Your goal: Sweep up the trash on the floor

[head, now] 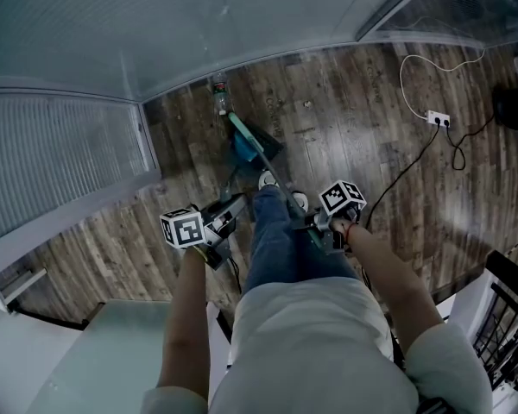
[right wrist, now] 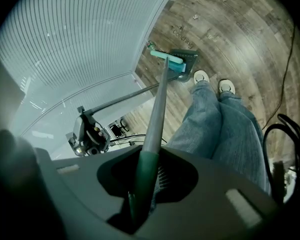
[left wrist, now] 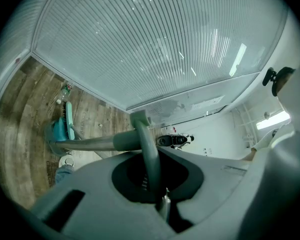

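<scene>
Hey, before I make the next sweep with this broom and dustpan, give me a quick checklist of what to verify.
1. Left tool shut on dustpan handle: ok.
2. Right tool shut on broom handle: ok.
3. Broom head beside dustpan: ok.
4. Bottle by the wall swept in: not ok, it lies outside the pan.
5. Small scrap on the floor collected: not ok.
6. Black cable apart from the broom: ok.
</scene>
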